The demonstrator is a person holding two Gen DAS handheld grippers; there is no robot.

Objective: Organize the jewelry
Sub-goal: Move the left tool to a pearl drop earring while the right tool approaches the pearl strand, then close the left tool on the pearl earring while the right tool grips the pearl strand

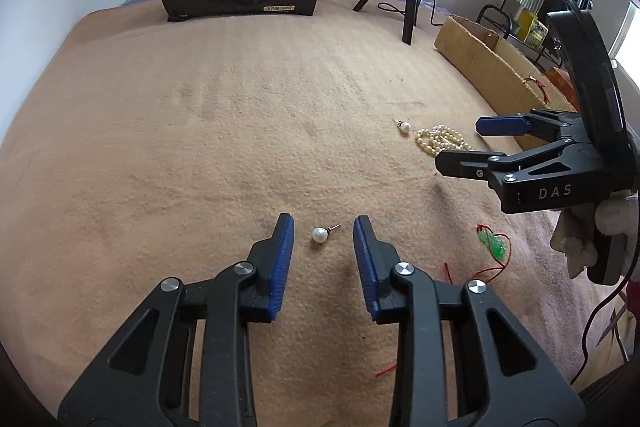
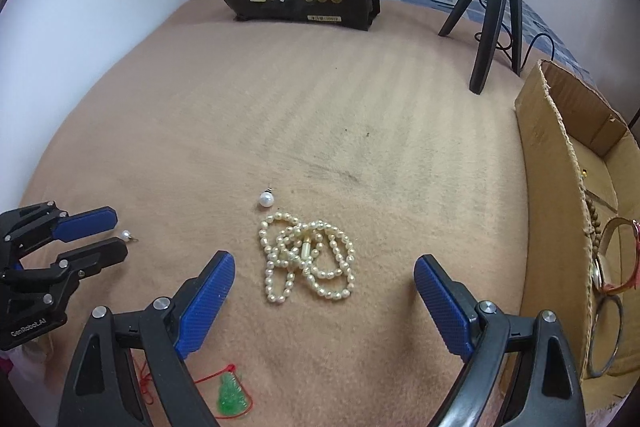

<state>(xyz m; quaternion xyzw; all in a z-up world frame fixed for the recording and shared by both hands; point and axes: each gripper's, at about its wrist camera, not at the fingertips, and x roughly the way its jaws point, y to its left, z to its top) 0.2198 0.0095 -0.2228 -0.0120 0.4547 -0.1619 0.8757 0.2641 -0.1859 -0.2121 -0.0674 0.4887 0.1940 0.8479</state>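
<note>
Left hand-held gripper point(image 1: 323, 227): held low over the blanket point(image 1: 200, 147), its jaws parted narrowly; nothing is gripped and nothing is touched.
Near pearl earring point(image 1: 320, 234): seen lying on the blanket between the blue fingertips, its post pointing up and to the right.
Risk at the earring: the round pearl could be squeezed out sideways if the pads close off-centre; the thin post could be snagged in the nap of the blanket.
Jade pendant point(image 2: 230, 393): laid on its red cord just beside the right gripper's left finger, near the lower edge of that view.
Right hand-held gripper point(image 2: 324, 277): spread wide and empty, with the pearl necklace point(image 2: 306, 257) framed between its fingers.
Risk at the necklace: the heap is tangled, so only one loop may be caught and the rest dragged; the second pearl earring point(image 2: 266, 199), just beyond the heap, could be knocked away.
Cardboard box point(image 2: 552, 163): set at the right edge of the bed, with bangles and beads already inside; judged the likely destination.
</note>
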